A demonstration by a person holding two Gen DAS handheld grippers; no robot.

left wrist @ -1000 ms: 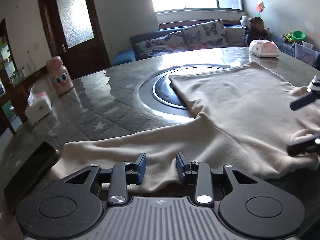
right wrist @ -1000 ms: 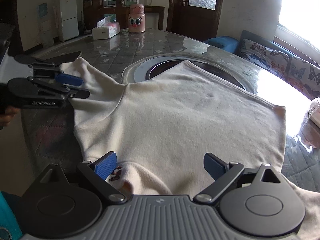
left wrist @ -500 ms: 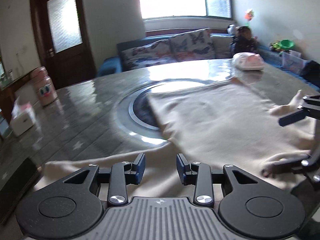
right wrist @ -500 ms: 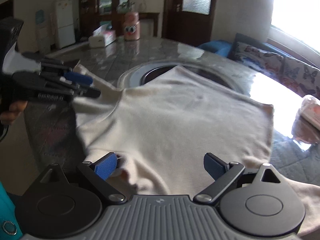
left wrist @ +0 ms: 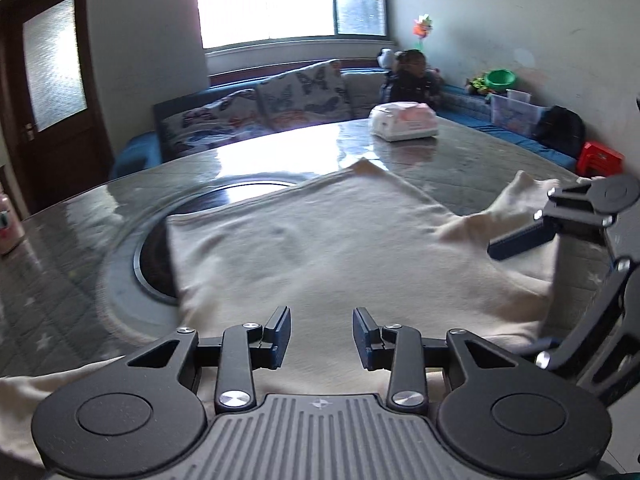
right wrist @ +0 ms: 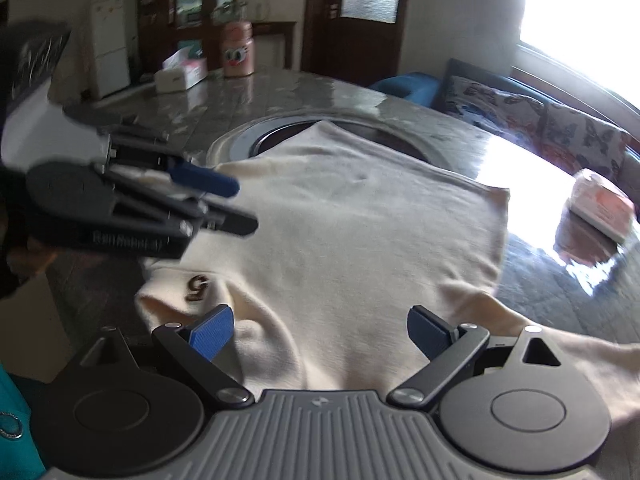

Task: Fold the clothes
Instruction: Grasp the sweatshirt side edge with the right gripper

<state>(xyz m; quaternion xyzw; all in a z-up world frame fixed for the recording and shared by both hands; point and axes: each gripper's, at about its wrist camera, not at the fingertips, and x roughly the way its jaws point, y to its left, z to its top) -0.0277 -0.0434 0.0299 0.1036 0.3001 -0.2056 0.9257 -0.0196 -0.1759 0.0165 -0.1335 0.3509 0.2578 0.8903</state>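
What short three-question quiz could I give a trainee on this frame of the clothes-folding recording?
1. True or false: the right hand-held gripper stands open over the cream garment.
2. What dark mark shows on the garment near its left pad? A) a star B) a figure like a 5 C) a stripe
3. Fill in: the far corner of the garment overlaps the table's round ____.

Key: 1 true; 2 B; 3 inset. The left hand-held gripper is also open.
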